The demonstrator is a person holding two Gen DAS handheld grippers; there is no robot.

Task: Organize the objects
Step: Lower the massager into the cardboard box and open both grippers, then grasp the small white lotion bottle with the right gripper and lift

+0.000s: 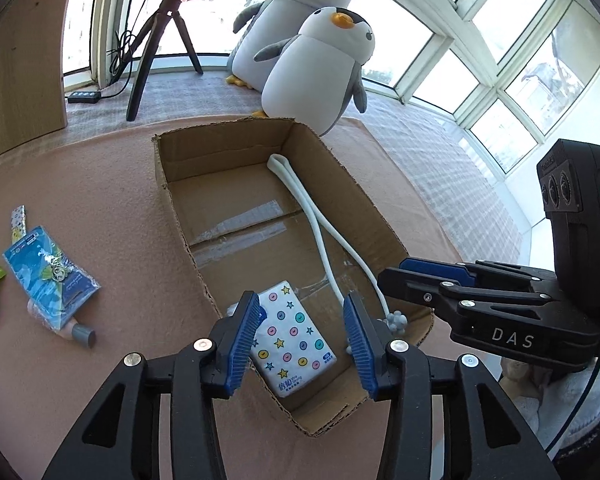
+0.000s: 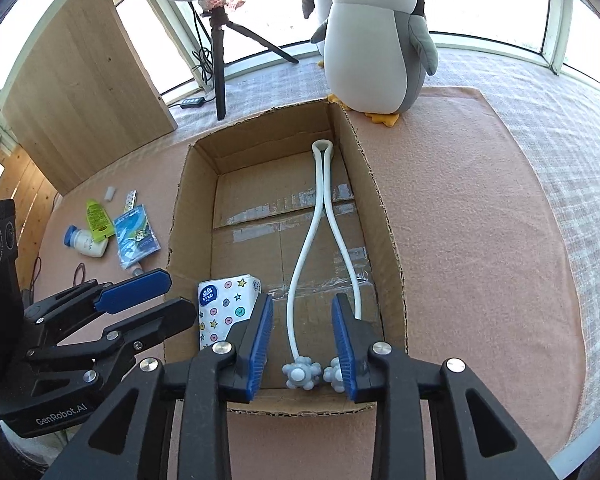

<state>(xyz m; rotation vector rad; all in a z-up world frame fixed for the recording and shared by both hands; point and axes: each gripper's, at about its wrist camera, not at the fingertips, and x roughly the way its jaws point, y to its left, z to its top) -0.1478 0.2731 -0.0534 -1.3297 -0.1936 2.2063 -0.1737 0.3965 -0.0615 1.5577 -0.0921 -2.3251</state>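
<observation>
1. Cardboard box (image 1: 340,184), open-topped with rough torn edges and clear tape across its floor, sits on a pink cloth (image 1: 100,208). Inside lie a tissue pack (image 1: 292,340) printed with coloured buttons and stars, and a white two-armed massager (image 2: 324,208) ending in grey knobbly balls.
2. The massager runs along the box's right side, its loop at the far wall and its balls at the near wall; the tissue pack lies in the near left corner.
3. Left of the box, well apart on the cloth, lie a blue packet (image 1: 48,276) over a pink tube, a green tube (image 2: 98,220) and a white bottle (image 2: 86,242). Two plush penguins (image 1: 320,68) stand just behind the box's far right corner, beside a tripod (image 1: 160,40) and a wooden board (image 2: 84,80).
4. The left gripper (image 1: 300,344) is spread wide and empty above the tissue pack, which shows between its blue pads (image 1: 244,340) without touching them.
5. The right gripper (image 2: 302,344) is also spread and holds nothing; the massager's balls lie between its fingers at the near wall, one ball partly hidden behind the right pad.
</observation>
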